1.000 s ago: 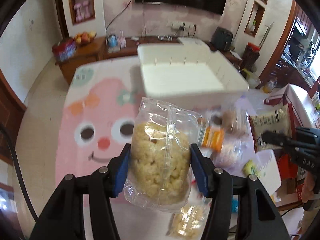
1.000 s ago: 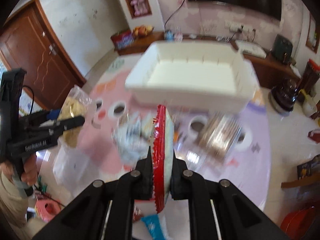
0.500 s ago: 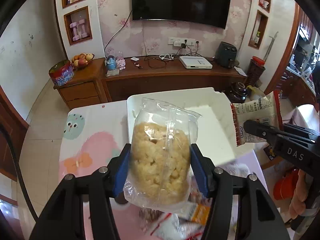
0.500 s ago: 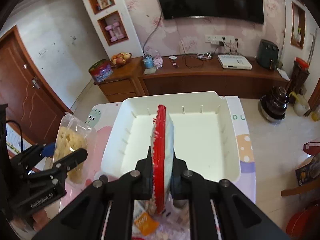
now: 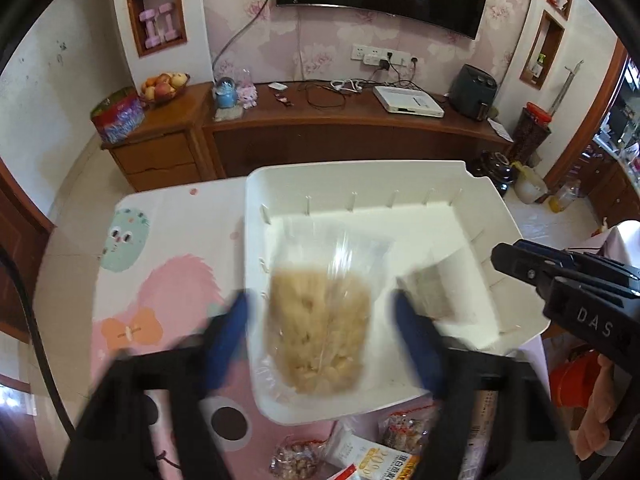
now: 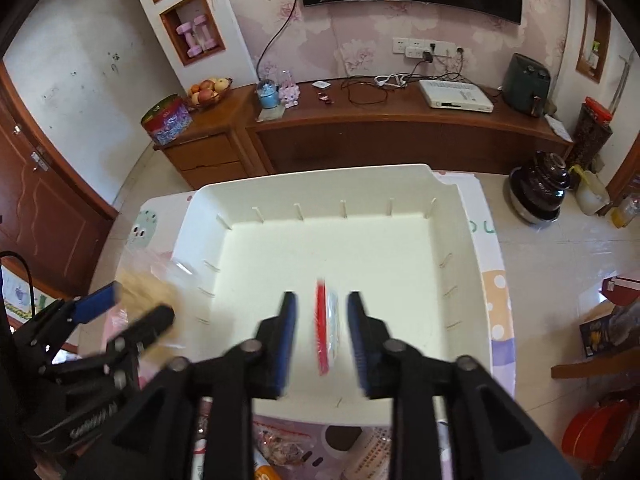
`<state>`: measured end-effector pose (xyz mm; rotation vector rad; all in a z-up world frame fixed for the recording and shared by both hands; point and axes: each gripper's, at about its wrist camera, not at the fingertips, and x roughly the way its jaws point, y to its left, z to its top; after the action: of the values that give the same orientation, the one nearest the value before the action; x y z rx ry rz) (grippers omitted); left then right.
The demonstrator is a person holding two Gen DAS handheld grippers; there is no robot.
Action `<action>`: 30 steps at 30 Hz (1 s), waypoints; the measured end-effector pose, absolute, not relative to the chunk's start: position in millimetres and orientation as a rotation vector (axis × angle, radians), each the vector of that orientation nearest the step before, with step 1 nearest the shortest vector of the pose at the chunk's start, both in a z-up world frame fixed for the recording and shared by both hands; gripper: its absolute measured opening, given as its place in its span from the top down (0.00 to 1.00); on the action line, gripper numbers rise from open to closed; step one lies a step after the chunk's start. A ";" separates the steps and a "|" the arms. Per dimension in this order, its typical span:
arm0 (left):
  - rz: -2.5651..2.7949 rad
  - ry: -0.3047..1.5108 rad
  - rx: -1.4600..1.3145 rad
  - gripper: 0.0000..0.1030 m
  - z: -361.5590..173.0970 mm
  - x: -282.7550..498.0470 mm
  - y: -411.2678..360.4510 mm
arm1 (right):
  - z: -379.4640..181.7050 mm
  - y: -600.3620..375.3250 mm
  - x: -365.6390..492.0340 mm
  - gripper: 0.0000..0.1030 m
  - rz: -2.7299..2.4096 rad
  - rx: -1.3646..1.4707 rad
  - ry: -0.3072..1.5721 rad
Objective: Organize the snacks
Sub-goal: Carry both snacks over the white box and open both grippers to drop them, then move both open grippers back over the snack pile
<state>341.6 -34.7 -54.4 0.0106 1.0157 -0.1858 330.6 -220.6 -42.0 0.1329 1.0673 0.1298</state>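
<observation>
A white plastic bin (image 5: 360, 170) stands on the table under both grippers. My left gripper (image 5: 320, 308) hangs over its near left part, jaws opening. Between them a clear bag of pale puffed snack (image 5: 320, 332) drops blurred, with gaps to both blue pads. My right gripper (image 6: 322, 300) is over the bin (image 6: 320, 174) too, jaws opening. A thin red-edged packet (image 6: 326, 320) stands edge-on between its pads, touching neither. The right wrist view also shows the left gripper (image 6: 138, 303) and the puffed snack bag (image 6: 144, 284) at the bin's left wall.
Several loose snack packets (image 5: 384, 452) lie on the pink cartoon tablecloth (image 5: 160, 280) just before the bin's near wall. A wooden sideboard (image 6: 400, 128) stands beyond the table. A red container (image 6: 592, 432) sits on the floor at the right.
Both grippers came forward from over the loose snacks to above the bin. Their jaws have parted, letting go of the puffed snack bag and the red-edged packet.
</observation>
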 end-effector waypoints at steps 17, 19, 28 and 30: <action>-0.139 0.920 0.039 0.07 -30.2 312.2 -31.7 | -1.3 -211.9 300.8 0.56 0.165 0.115 1.006; -0.148 0.908 0.025 0.07 -23.6 308.5 -30.1 | 3.8 -211.1 296.7 0.56 0.166 0.114 0.998; -0.160 0.958 0.027 0.07 -9.8 285.3 -25.1 | 17.7 -204.4 271.7 0.56 0.175 0.106 0.995; -0.171 0.973 0.021 0.07 -6.9 277.5 -21.9 | 22.1 -203.1 263.0 0.56 0.184 0.109 0.994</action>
<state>277.5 -21.9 -6.9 0.0212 0.9728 -0.1712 263.0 -203.1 22.1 0.1088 0.9935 0.1841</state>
